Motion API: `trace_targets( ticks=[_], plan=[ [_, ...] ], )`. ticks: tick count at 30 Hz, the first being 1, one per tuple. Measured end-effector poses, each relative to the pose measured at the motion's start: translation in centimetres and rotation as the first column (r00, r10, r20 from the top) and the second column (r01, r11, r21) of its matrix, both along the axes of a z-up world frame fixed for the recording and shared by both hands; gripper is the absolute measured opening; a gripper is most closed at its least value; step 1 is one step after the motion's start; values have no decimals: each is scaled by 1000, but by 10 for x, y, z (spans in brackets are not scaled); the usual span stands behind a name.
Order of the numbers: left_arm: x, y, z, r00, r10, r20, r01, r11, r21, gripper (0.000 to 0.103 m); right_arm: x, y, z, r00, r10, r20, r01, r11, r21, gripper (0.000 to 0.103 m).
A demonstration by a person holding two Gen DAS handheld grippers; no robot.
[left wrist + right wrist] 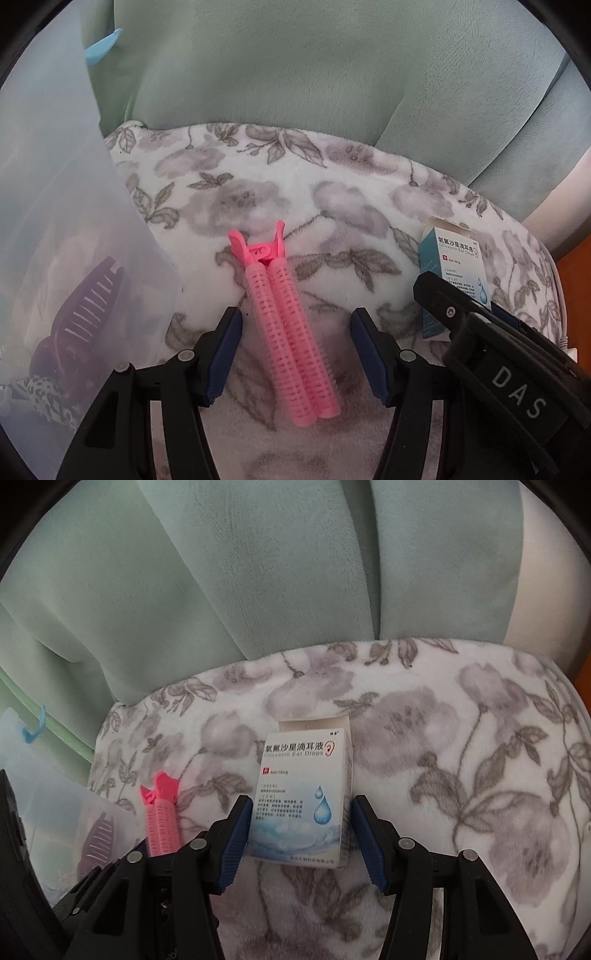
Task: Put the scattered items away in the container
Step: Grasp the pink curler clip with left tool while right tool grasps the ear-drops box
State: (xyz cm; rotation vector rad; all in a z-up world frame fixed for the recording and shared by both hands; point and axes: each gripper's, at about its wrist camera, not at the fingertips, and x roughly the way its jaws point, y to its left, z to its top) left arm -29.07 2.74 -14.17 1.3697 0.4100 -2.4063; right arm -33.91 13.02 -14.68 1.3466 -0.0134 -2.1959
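A pink hair-roller clip lies on the floral blanket, lengthwise between the fingers of my open left gripper, which does not touch it. A white and blue ear-drops box lies on the blanket between the fingers of my open right gripper, close to both pads. The clear plastic container stands at the left and holds a purple claw clip. The pink clip and the container also show in the right wrist view. The box and the right gripper body show in the left wrist view.
A pale green cushion back rises behind the blanket. A leopard-print item lies in the container's bottom. A light blue latch sits on the container's rim. An orange surface shows past the blanket's right edge.
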Motion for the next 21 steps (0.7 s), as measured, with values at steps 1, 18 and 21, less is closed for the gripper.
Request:
trace_targets(
  ticks=[1,18,21],
  plan=[
    [0,0,0,1000,2,-2,-2,1000,-4,61,0,-2,0,1000,1,-5,-1,1000,6,59],
    [0,8,2,1000,3,12,-2,999,-36,38,13,24,10,999,-44,27,43,999,9,52],
    [2,11,2,1000,-3,23,4,999,-40,35,23,35,13,997,-60,42,60,998,3,52]
  ],
)
